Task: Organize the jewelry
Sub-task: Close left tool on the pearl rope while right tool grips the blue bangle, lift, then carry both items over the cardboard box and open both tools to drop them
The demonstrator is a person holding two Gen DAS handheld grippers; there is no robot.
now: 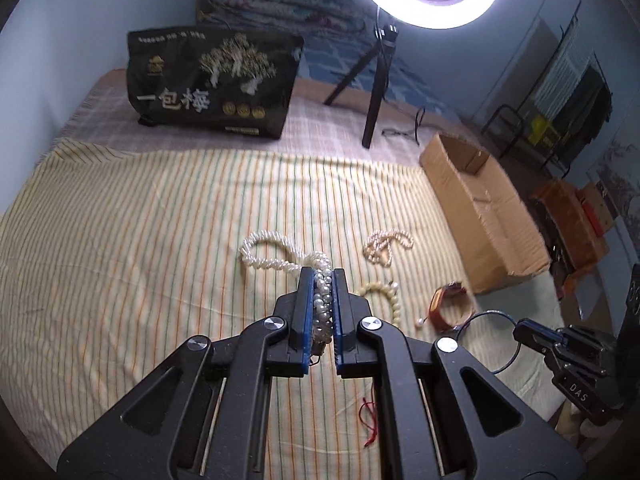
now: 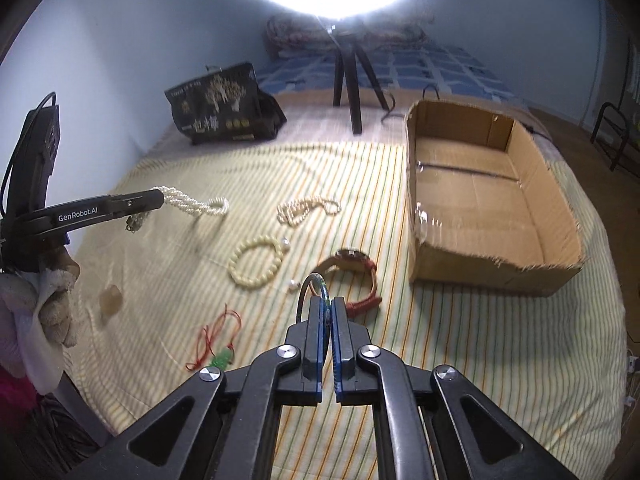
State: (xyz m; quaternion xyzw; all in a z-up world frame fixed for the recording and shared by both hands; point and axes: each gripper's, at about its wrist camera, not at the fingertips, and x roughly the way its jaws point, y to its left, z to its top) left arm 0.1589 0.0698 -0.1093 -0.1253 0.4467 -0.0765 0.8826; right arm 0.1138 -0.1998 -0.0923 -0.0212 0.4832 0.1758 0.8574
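Observation:
My left gripper point(image 1: 322, 276) is shut on a thick white pearl necklace point(image 1: 268, 254), lifted above the striped cloth; it also shows in the right wrist view point(image 2: 192, 204), hanging from the left gripper point(image 2: 160, 199). My right gripper point(image 2: 327, 303) is shut on a thin blue bangle point(image 2: 314, 282); the bangle also shows in the left wrist view point(image 1: 490, 340), held by the right gripper point(image 1: 518, 328). On the cloth lie a small pearl strand point(image 2: 308, 208), a cream bead bracelet point(image 2: 256, 260), a brown watch point(image 2: 356, 276) and a red cord with green charm point(image 2: 216, 340).
An open cardboard box point(image 2: 492, 204) stands at the right on the bed. A black printed bag point(image 2: 224, 108) and a ring light tripod point(image 2: 352, 80) stand at the back. Two loose pearls point(image 2: 294, 285) lie near the bracelet. A wall runs along the left.

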